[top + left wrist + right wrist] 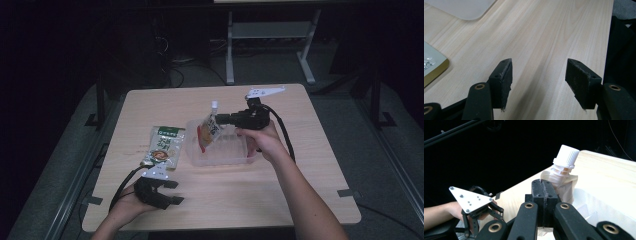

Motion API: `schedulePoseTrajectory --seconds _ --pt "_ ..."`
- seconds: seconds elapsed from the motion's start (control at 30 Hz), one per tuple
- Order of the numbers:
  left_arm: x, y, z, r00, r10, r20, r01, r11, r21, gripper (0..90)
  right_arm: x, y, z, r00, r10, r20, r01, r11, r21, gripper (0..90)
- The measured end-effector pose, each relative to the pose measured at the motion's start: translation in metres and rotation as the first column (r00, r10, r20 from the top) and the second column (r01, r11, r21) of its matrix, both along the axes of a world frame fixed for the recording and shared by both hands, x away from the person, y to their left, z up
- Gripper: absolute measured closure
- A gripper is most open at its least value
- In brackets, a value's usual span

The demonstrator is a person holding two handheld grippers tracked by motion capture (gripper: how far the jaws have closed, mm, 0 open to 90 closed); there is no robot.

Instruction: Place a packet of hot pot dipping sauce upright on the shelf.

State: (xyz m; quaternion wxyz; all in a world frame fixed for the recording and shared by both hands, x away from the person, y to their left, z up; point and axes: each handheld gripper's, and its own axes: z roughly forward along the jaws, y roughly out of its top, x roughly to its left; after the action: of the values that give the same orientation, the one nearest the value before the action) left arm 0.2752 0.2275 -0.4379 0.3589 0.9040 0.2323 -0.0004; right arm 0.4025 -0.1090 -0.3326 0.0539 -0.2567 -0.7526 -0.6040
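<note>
The right gripper (223,119) clamps the soft spouted pouch (211,129) by its flat edge, above the clear tray (222,155); light and floppy, it holds best near the stiff cap; the left gripper (173,192) gapes, holding nothing.

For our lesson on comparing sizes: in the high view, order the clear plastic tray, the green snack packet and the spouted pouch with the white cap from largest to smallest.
1. Clear plastic tray
2. Green snack packet
3. Spouted pouch with the white cap; it is held above the tray, so this rank is less sure.
</note>
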Motion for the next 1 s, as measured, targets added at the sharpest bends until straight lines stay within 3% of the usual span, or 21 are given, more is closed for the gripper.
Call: schedulePoseTrajectory --seconds 0.33,1.0 --pt "0.000 0.000 0.000 1.0000 0.000 -0.002 0.000 1.0000 -0.002 38.6 0.004 0.006 -0.008 0.9999 -0.012 -0.011 0.012 0.9988 -0.049 90.0" --pt "0.000 -0.002 -0.002 0.9998 -0.013 -0.015 0.013 0.9999 0.002 38.7 0.010 0.016 -0.026 0.9989 -0.032 -0.033 0.029 0.9961 -0.084 90.0"
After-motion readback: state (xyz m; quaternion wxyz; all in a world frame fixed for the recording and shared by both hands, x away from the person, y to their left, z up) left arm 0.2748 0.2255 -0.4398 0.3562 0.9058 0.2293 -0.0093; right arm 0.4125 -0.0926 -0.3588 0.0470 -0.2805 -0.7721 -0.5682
